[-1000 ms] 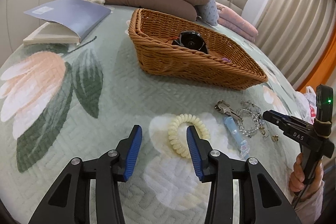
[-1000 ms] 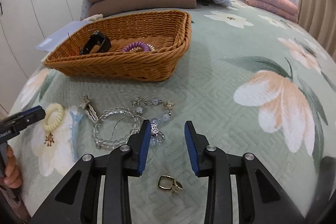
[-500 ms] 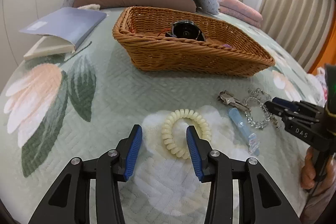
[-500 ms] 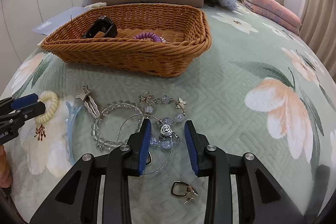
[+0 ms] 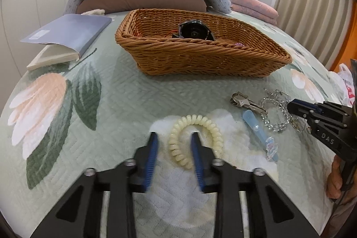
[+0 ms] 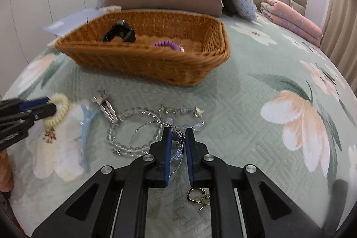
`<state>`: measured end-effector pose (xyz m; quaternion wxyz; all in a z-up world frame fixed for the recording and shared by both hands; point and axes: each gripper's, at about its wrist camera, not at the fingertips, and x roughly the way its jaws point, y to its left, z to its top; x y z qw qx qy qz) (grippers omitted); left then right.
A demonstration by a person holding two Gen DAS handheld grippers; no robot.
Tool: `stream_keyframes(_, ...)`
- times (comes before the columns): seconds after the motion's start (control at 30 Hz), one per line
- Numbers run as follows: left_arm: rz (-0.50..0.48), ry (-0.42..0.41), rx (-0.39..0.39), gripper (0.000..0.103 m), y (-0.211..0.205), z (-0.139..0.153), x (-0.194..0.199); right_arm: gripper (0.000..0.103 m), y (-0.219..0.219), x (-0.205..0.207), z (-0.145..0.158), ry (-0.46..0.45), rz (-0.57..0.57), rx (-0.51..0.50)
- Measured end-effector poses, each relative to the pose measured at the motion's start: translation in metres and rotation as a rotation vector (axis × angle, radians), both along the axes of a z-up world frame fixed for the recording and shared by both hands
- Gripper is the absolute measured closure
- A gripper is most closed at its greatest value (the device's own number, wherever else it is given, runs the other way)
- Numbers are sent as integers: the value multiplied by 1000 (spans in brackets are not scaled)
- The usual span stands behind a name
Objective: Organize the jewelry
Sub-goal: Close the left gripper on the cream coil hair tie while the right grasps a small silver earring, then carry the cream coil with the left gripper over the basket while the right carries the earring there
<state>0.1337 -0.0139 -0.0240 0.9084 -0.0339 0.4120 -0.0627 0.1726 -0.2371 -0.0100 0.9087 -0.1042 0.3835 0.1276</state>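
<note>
Two claws are angled down at the bed [image 5: 125, 90], side by side, each over its own piece of jewelry. Your left claw [image 5: 174, 139] has just been closing, and its blue pads [image 5: 152, 150] now straddle the near left arc of the cream spiral hair tie [image 5: 195, 140]; from the left wrist view a little gap shows beside the coil, while the right wrist view shows the tips pinched onto the tie [image 6: 57, 112] — so it reads as clenched on the hair tie, which lies flat on the white flower of the quilt. Your right claw [image 6: 178, 138] has also just been closing, and its pads sit tight on either side of a small dark silver charm [image 6: 177, 135] belonging to the pile of bracelets [image 6: 133, 131] and thin hoop on the quilt. Your hand [image 5: 334, 180] on the right claw's handle shows at the right edge of the left view.

Between the two claws lie a pale blue hair clip [image 5: 258, 129] and a silver clip [image 5: 245, 102]. A gold ring [image 6: 196, 194] lies under the right claw. Beyond stands the wicker basket [image 5: 200, 59], holding a black clip [image 6: 121, 32] and a purple hair tie [image 6: 166, 44].
</note>
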Motion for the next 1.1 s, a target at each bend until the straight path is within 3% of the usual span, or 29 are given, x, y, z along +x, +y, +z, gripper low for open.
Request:
stream_keyframes(0.03, -5, -1, -3, 91, 0, 0, 0, 88, -3, -2, 3, -9, 8, 26)
stream_keyframes(0.07, -6, -1, -5, 92, 0, 0, 0, 88, -7, -4, 7, -15, 7, 55)
stream_keyframes(0.3, -4, -14, -49, 92, 6, 3, -3, 88, -34, 0, 17, -7, -5, 217)
stream_keyframes(0.57, -19, -67, -125, 92, 13, 11, -11, 88, -38, -11, 26, -41, 12, 277)
stream_keyframes(0.7, -24, -69, -124, 92, 10, 12, -11, 88, -46, -22, 37, -40, 40, 368)
stream_keyframes(0.9, -31, -67, -135, 92, 13, 11, -11, 88, -56, -25, 29, 79, 36, 468)
stream_keyframes(1.1, -37, -60, -135, 92, 12, 10, -10, 88, -53, -51, 8, 149, 55, 432)
